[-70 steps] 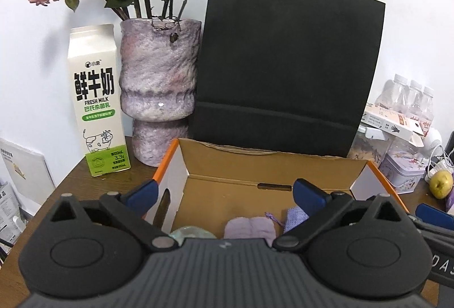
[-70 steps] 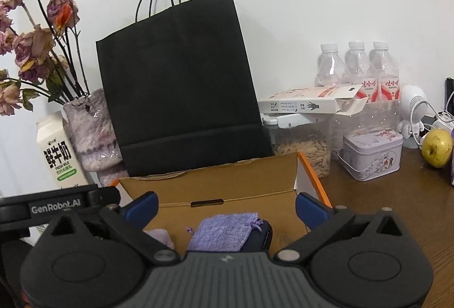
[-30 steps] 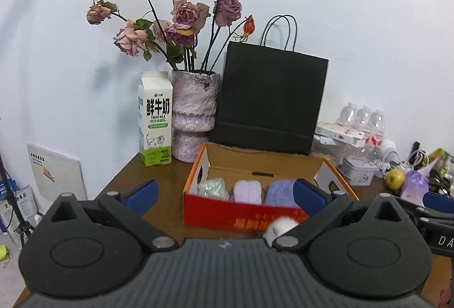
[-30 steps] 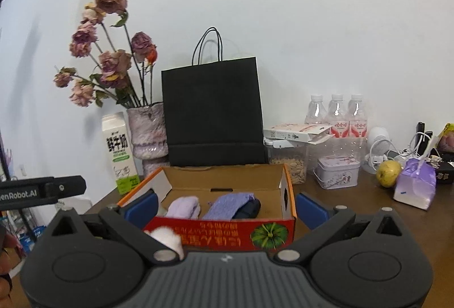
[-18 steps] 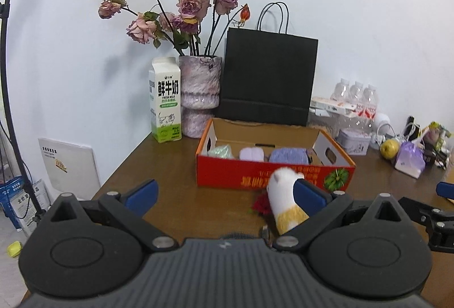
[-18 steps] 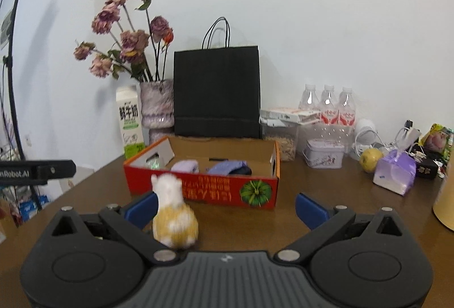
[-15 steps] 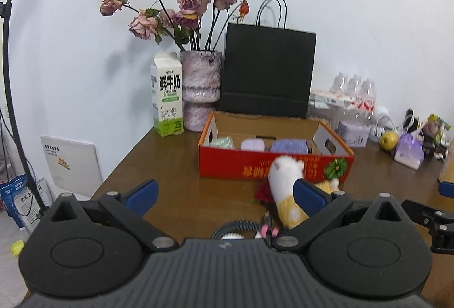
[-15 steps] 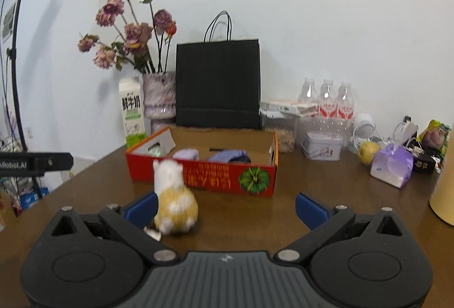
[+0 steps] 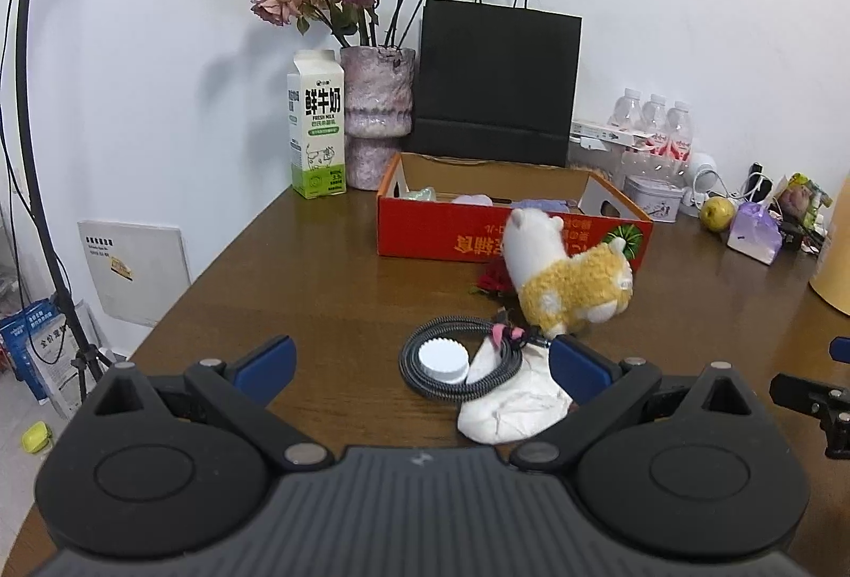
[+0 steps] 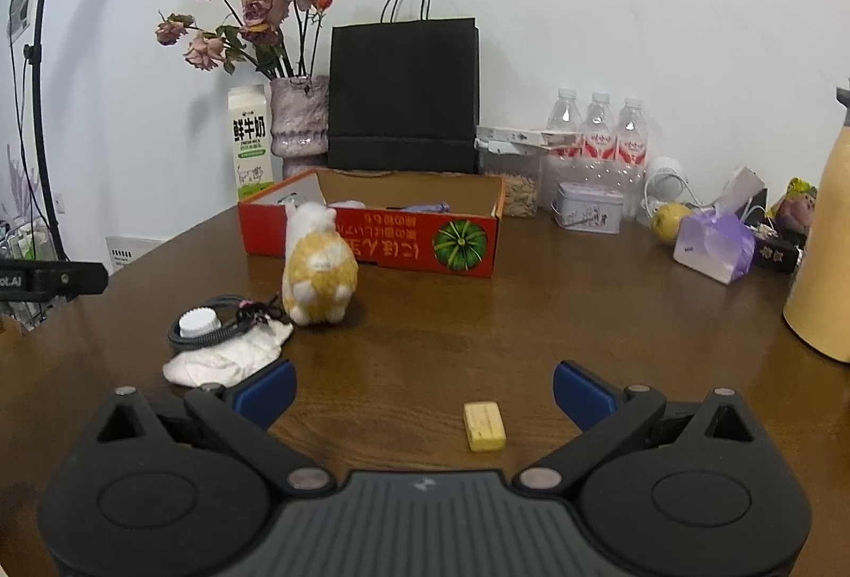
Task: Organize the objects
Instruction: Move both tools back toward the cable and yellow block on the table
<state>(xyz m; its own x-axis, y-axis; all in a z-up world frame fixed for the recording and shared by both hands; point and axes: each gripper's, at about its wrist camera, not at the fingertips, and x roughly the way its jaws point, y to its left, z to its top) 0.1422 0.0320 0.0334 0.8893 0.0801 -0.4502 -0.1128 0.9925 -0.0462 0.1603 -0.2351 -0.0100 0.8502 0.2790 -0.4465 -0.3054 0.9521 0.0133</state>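
Both tongs, left [image 9: 419, 362] and right [image 10: 422, 388], gape wide, empty. Small yellow rectangular block [image 10: 484, 426] lies on brown wooden surface [image 10: 531, 322] between right tongs' tips. White-and-yellow plush alpaca [image 9: 563, 274] stands near red cardboard box [image 9: 510, 226].

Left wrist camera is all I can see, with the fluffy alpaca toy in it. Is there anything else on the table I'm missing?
Observer: Yes. A small yellow block lies on the table, right in front of the right gripper.
Operator: Is that gripper holding it?
Observer: No. It is open and empty, and the block lies loose on the wood.
Operator: What does the alpaca hide on the red box?
Observer: A green pumpkin picture on the box's front.
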